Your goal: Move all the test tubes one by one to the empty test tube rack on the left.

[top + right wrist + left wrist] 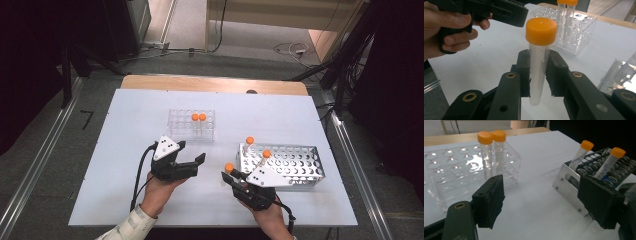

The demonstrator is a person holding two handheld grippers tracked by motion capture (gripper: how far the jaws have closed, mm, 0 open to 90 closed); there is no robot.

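Note:
My right gripper is shut on a clear tube with an orange cap, held upright above the white table just left of a metal rack. Two capped tubes lean in that rack's near-left holes. My left gripper hangs open and empty between the two racks, jaws wide apart. A clear acrylic rack holds two orange-capped tubes upright side by side.
The white table top lies on a wooden table whose far edge shows behind it. Dark stands and cables flank the table on the floor. In the right gripper view a hand holds the left gripper close by.

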